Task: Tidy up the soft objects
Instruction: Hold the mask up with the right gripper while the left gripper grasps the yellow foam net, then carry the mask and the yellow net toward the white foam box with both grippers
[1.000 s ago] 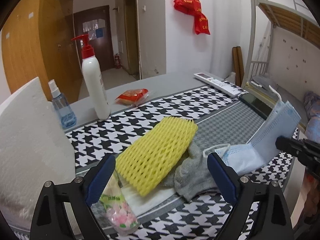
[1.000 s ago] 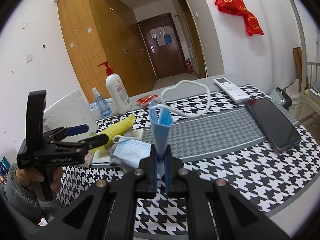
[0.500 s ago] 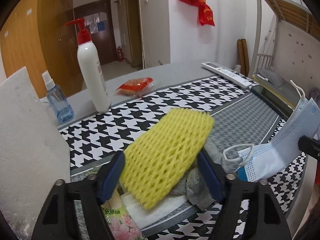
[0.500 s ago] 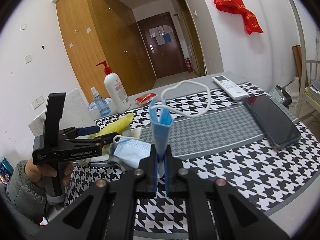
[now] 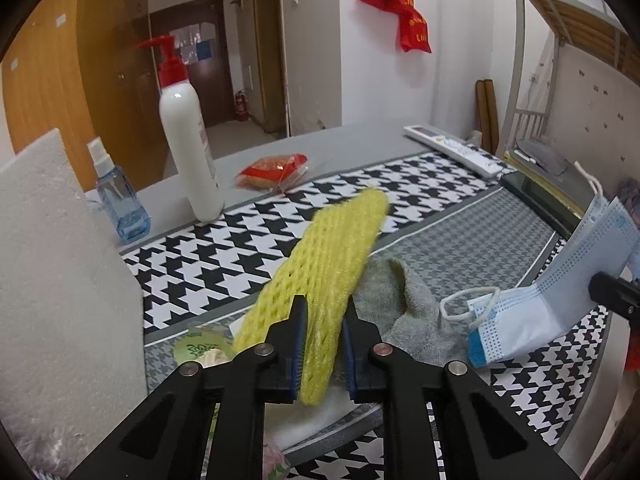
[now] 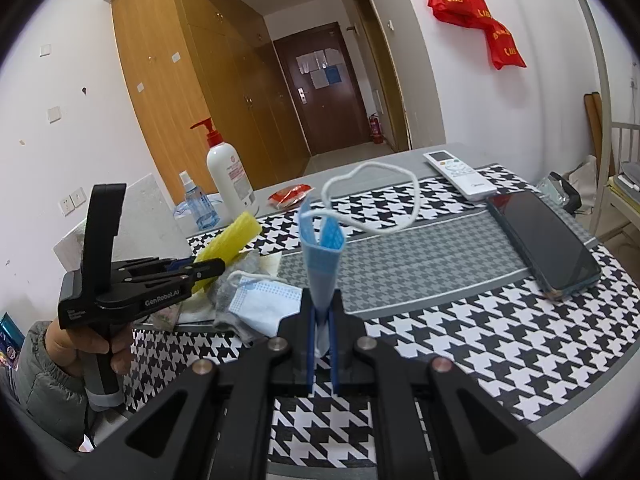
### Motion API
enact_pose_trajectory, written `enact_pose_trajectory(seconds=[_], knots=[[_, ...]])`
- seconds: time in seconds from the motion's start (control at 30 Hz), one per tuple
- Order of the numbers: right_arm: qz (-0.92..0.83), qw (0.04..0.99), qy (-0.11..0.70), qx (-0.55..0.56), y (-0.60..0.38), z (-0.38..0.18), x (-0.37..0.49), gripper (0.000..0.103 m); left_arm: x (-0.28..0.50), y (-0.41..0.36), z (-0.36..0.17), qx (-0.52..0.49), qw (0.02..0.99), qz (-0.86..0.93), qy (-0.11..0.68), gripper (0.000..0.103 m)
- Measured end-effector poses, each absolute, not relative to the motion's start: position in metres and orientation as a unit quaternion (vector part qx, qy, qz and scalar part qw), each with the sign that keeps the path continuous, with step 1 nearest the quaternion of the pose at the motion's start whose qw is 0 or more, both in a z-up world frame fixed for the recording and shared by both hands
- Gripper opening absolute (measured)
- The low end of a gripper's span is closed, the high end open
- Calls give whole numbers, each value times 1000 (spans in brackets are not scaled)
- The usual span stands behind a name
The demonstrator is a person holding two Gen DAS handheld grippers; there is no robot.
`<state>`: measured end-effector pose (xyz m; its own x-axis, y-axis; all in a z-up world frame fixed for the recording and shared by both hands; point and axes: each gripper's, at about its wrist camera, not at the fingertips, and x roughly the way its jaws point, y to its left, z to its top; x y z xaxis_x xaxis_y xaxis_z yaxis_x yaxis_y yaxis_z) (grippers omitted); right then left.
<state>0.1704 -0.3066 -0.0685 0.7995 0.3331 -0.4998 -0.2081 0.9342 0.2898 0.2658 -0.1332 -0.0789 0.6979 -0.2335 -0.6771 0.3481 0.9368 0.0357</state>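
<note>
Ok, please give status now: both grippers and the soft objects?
Left gripper shut on yellow foam net. Right gripper shut on blue mask. Grey sock underneath.

White lettering reading "GenRobot.AI" ran along the side of the left gripper [image 6: 182, 270], as seen from the right wrist view. The red bag [image 6: 480, 20] hanging on the wall carried yellow characters, too small and crumpled to make out. The white pump bottle [image 6: 231, 176] near the far left corner of the table had a red-printed label, and a packet [image 5: 200, 350] at the near edge bore green print; neither was legible.
</note>
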Motion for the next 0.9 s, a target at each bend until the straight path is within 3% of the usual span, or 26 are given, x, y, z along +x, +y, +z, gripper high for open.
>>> enact_pose_trajectory(seconds=[0.43, 0.9], knots=[[148, 950, 257, 95, -298, -47, 158, 8, 219, -118, -33, 64, 940, -179, 283, 11], [162, 955, 234, 84, -284, -27, 141, 8, 184, -100, -14, 48, 946, -188, 259, 9]])
